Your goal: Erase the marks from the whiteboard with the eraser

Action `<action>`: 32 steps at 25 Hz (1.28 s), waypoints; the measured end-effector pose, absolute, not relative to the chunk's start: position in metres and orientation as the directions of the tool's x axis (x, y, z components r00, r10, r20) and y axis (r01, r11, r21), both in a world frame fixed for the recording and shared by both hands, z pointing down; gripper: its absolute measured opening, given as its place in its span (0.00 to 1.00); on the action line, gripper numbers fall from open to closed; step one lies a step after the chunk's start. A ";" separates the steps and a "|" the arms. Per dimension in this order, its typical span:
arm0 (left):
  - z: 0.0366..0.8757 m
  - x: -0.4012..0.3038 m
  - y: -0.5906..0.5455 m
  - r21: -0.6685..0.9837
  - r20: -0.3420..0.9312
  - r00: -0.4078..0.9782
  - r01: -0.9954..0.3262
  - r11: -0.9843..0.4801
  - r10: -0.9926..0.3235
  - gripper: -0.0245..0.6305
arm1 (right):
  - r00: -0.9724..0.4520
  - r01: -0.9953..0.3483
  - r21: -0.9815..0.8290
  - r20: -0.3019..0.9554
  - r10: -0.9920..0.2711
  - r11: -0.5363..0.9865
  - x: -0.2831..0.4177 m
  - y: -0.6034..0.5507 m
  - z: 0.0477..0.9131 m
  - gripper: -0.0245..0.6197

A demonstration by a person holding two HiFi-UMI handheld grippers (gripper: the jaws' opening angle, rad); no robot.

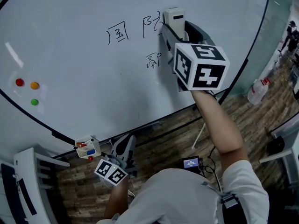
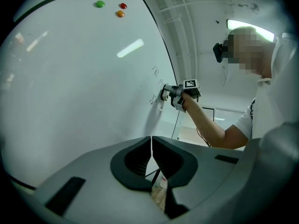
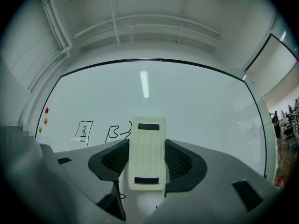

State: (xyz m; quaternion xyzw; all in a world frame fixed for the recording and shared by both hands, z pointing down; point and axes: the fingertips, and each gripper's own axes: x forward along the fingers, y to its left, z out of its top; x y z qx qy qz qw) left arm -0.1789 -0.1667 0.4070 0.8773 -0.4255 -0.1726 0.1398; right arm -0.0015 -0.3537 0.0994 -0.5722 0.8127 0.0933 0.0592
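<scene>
Okay, we see the whiteboard (image 1: 84, 55) filling most of the view. The right gripper (image 3: 147, 158) is raised to it, while the left gripper (image 2: 151, 148) hangs below its bottom edge, jaws pressed together, empty. The right jaws pinch the white eraser (image 1: 174, 16) against the board beside the black marks (image 1: 117, 33) (one partly covered). Three small magnets (image 1: 34, 85) sit far left.

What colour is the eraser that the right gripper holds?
Cream-white eraser, with two dark strips; the right gripper view shows it best.

Office/meeting rm; wall whiteboard (image 1: 70, 55); ceiling strip lights (image 2: 247, 28)
</scene>
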 end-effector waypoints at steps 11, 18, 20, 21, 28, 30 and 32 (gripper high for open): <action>0.406 -0.200 -0.163 0.392 -0.194 0.587 -0.688 -0.610 -0.786 0.04 | -0.339 -0.940 0.102 -0.203 -0.919 0.324 -0.039 -0.342 0.099 0.43; 0.412 -0.212 -0.160 0.402 -0.189 0.594 -0.680 -0.613 -0.782 0.05 | -0.335 -0.942 0.098 -0.206 -0.920 0.321 -0.058 -0.334 0.101 0.43; 0.413 -0.213 -0.159 0.404 -0.190 0.598 -0.675 -0.617 -0.779 0.04 | -0.341 -0.940 0.100 -0.203 -0.918 0.327 -0.066 -0.331 0.102 0.43; 0.413 -0.214 -0.159 0.405 -0.192 0.600 -0.673 -0.619 -0.777 0.04 | -0.344 -0.938 0.103 -0.201 -0.917 0.330 -0.071 -0.330 0.103 0.43; 0.411 -0.218 -0.155 0.406 -0.202 0.606 -0.663 -0.629 -0.770 0.05 | -0.351 -0.936 0.101 -0.194 -0.916 0.338 -0.088 -0.322 0.104 0.43; 0.410 -0.218 -0.154 0.408 -0.204 0.605 -0.662 -0.629 -0.770 0.04 | -0.363 -0.931 0.106 -0.191 -0.912 0.348 -0.096 -0.319 0.104 0.43; 0.410 -0.219 -0.152 0.409 -0.205 0.605 -0.661 -0.629 -0.770 0.04 | -0.379 -0.924 0.116 -0.185 -0.907 0.363 -0.108 -0.315 0.105 0.43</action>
